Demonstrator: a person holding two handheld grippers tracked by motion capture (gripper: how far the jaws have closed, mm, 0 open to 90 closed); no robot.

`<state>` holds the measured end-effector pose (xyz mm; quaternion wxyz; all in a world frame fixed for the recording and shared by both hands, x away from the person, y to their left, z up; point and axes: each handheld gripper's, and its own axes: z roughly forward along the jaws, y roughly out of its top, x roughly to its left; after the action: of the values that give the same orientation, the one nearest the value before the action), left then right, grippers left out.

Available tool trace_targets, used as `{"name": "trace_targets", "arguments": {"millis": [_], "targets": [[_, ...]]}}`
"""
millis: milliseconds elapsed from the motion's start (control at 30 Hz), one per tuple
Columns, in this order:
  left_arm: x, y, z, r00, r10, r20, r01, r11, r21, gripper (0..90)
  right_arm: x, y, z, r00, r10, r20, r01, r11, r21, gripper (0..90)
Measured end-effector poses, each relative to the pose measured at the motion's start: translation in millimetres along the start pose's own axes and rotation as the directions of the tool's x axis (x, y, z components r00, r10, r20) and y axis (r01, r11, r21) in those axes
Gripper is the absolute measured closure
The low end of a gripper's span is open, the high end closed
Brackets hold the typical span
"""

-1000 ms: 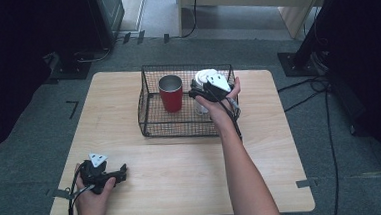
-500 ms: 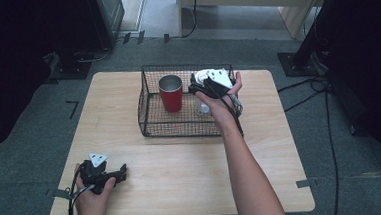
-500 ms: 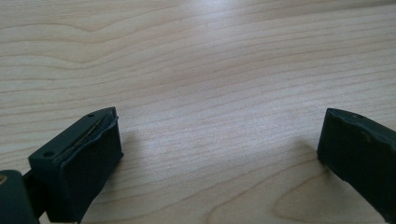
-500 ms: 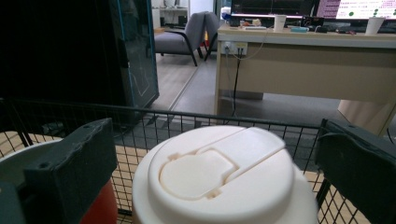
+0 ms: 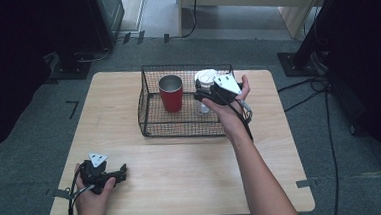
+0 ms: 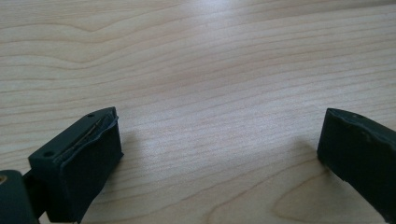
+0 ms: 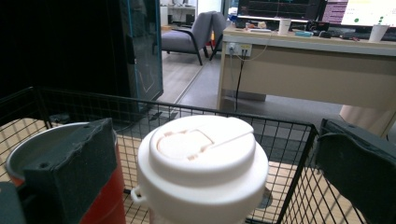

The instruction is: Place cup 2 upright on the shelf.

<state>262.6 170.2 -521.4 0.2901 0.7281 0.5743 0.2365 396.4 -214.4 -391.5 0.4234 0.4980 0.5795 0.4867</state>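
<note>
High view: the lidded cup (image 5: 205, 81) stands upright in the wire basket (image 5: 151, 117), right of the red tumbler (image 5: 171, 92). The right gripper (image 5: 201, 93) straddles it, jaws apart. The left gripper (image 5: 121, 173) rests on the table (image 5: 182, 163), jaws apart.

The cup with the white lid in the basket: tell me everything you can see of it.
The white-lidded cup stands upright inside the black wire basket, just right of the red metal tumbler. Its lid looks like smooth white plastic, round, with a raised sip-tab moulding on top and a small tab at the rim. The body below appears clear in the high view. The right tongs straddle it, jaws open on either side, not visibly touching it.
</note>
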Motion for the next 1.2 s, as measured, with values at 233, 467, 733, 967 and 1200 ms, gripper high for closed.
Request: {"name": "trace_targets", "arguments": {"millis": [233,467,733,967,1200], "targets": [[0.0,0.0,0.0,1.0000,0.000,0.000,0.000,1.0000,0.000,0.2,-5.6,-6.5,-19.9,0.9999,-0.003,-0.011,0.003,1.000,0.007,0.0],[0.0,0.0,0.0,1.0000,0.001,0.000,-0.001,1.0000,0.000,0.2,-11.7,-11.8,-39.4,0.9998,-0.010,-0.018,0.010,1.000,0.002,0.0],[0.0,0.0,0.0,1.0000,0.000,0.000,0.000,1.0000,0.000,0.2,-22.3,-16.4,-60.6,0.9997,-0.019,-0.014,0.018,1.000,-0.013,0.0],[0.0,0.0,0.1,1.0000,0.001,0.000,-0.001,1.0000,-0.001,0.2,-32.6,-23.1,-78.8,0.9996,-0.026,-0.006,0.026,1.000,-0.012,0.0],[0.0,0.0,0.1,1.0000,0.000,0.000,0.000,1.0000,-0.001,0.2,-44.9,-34.1,-98.0,0.9995,-0.030,0.000,0.030,0.999,-0.010,0.0]]}}
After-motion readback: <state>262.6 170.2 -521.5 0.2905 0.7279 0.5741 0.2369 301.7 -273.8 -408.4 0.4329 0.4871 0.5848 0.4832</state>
